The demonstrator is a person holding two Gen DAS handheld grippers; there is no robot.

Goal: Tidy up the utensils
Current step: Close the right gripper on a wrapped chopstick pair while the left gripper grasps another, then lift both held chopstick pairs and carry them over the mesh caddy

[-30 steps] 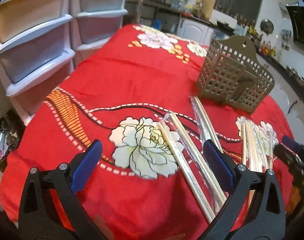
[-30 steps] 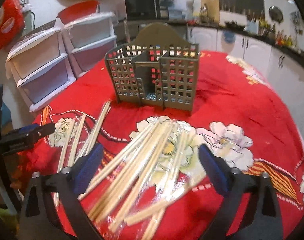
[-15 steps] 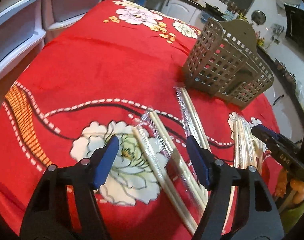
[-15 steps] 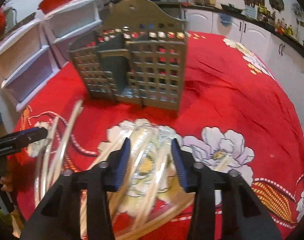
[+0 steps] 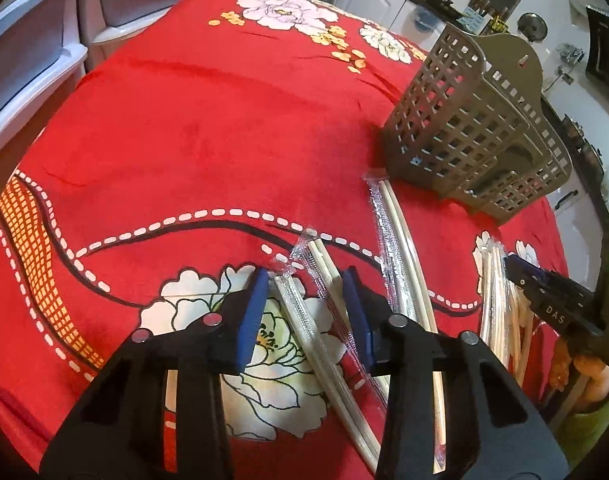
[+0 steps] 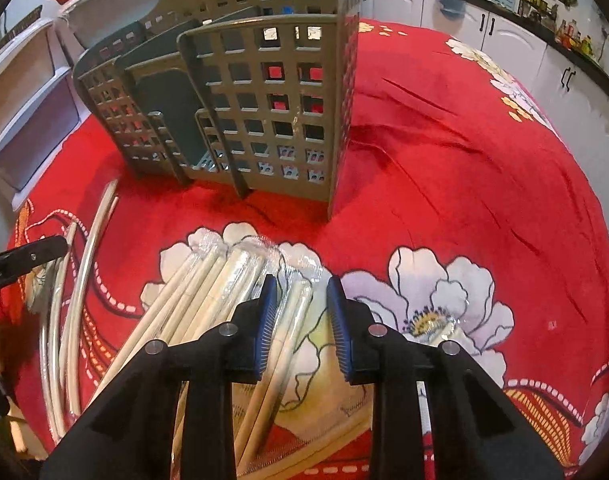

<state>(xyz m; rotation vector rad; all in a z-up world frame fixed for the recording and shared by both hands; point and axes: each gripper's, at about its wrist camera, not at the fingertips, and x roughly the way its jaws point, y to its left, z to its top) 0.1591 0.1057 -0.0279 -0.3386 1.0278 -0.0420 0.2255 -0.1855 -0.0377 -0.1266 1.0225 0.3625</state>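
- Red floral tablecloth across whole frame.
- Grey lattice utensil holder upper right, left view; upper centre, right view.
- Left gripper lower centre, just narrowed, not yet pinching two wrapped chopstick pairs between pads.
- Right gripper likewise over wrapped chopstick pile; "DAS" readable on its side, left view.

Bare red cloth left, caddy blocking right, wrapped chopsticks littering front

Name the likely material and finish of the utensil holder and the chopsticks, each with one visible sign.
Utensil holder: probably moulded plastic, matte grey-brown; its walls are a regular grid of square holes. Chopsticks: probably bamboo or wood, pale and unpainted, in clear glossy plastic sleeves that crinkle and glint.
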